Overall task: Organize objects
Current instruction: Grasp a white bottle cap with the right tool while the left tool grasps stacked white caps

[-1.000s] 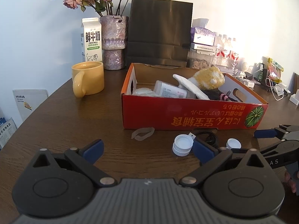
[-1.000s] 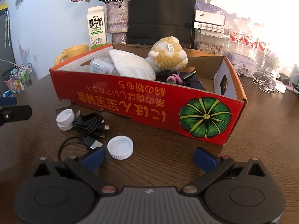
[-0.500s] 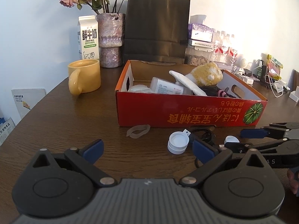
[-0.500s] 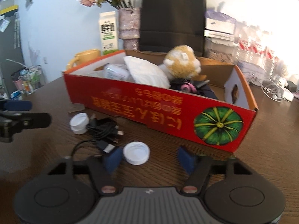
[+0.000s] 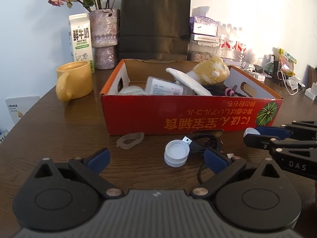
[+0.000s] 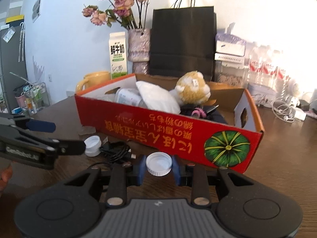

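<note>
Near the red box's (image 6: 170, 130) front wall, the right tool (image 6: 159, 166) is closed on a white cap (image 6: 158, 163), raised off the bench (image 5: 59, 130). Left tool (image 5: 156, 157) gapes wide, empty, near stacked white caps (image 5: 176, 155) and a black cable (image 5: 206, 144).

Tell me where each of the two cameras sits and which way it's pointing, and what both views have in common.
Left wrist view: sits on the left tool, low over the table, facing the red box; its open fingers frame a stacked white cap, and the right tool enters from the right.
Right wrist view: sits on the right tool, facing the box's pumpkin corner; fingers closed on a white lid, left tool at left.
Shared: box, plush toy, black cable, milk carton.
</note>
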Demonstrator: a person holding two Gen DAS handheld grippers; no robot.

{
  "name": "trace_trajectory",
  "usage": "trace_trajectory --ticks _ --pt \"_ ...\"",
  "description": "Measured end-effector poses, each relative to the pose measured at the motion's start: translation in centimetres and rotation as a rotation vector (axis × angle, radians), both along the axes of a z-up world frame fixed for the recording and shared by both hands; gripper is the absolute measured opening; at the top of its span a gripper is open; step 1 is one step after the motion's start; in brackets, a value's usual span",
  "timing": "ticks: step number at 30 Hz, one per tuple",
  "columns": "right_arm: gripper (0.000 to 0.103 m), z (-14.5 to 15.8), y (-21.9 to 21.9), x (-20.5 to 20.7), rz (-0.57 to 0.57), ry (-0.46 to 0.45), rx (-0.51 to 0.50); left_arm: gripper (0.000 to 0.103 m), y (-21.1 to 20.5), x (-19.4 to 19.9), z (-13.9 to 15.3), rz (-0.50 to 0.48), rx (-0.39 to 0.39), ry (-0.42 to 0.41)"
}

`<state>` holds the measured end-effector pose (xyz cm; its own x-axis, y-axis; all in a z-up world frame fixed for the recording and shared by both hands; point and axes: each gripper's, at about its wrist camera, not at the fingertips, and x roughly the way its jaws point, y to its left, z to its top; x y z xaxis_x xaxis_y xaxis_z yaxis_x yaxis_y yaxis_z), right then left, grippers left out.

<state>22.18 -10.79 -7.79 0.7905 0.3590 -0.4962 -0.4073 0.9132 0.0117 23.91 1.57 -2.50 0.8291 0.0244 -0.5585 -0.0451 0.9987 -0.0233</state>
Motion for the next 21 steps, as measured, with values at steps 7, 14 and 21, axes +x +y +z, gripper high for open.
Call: trace_trajectory --ticks 7,14,21 --pt "0.028 0.16 -0.11 -0.56 -0.018 -0.03 -0.006 0.094 -0.86 0.85 -0.19 -0.022 0.016 -0.015" --pt "0.028 0.2 -0.11 -0.68 -0.019 -0.033 -0.007 0.066 -0.95 1.1 -0.73 -0.041 0.002 -0.007" --pt "0.027 0.22 -0.04 -0.77 -0.015 -0.036 -0.008 0.03 -0.97 1.16 -0.85 -0.083 -0.029 -0.015"
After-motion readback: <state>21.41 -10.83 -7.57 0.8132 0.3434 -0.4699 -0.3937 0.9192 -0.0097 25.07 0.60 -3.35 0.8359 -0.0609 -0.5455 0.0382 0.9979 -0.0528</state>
